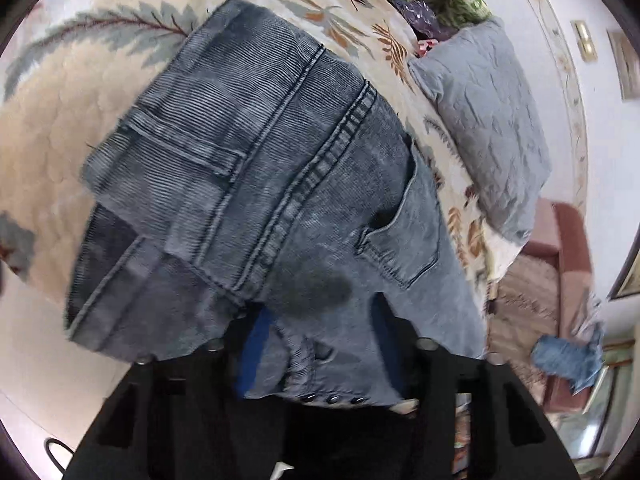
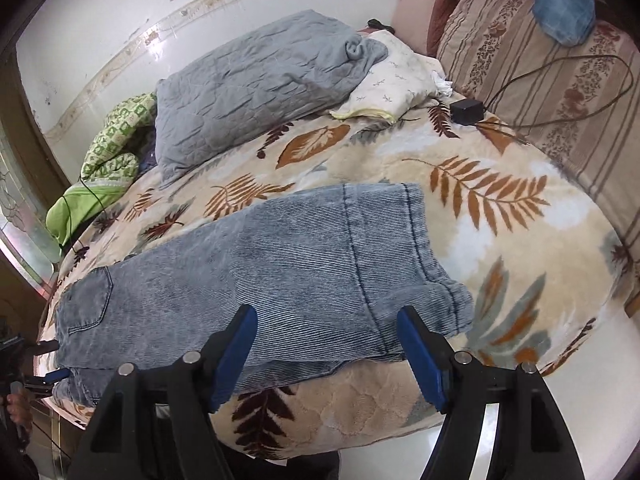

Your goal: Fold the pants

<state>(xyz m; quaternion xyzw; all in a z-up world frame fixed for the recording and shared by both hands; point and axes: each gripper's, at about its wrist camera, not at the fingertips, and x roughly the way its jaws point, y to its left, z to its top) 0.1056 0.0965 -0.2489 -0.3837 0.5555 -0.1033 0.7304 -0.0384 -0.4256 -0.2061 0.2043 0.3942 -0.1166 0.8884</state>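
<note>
Grey-blue washed jeans (image 2: 280, 280) lie folded on a leaf-patterned blanket (image 2: 500, 240) on the bed. In the left wrist view the jeans (image 1: 260, 184) fill the frame, back pocket and seams up. My left gripper (image 1: 320, 344) is shut on the waistband edge, with the denim bunched between its blue pads (image 1: 254, 344). It shows in the right wrist view at the far left (image 2: 48, 364). My right gripper (image 2: 326, 352) is open and empty, with blue pads (image 2: 236, 344) just above the jeans' near edge by the leg hems.
A grey quilted pillow (image 2: 256, 84) and a cream pillow (image 2: 396, 76) lie at the bed's far side. A green patterned cloth (image 2: 112, 148) sits far left. A black adapter (image 2: 466, 110) with its cable lies near the striped sofa (image 2: 560, 80). Blue denim (image 2: 564, 4) rests on the sofa.
</note>
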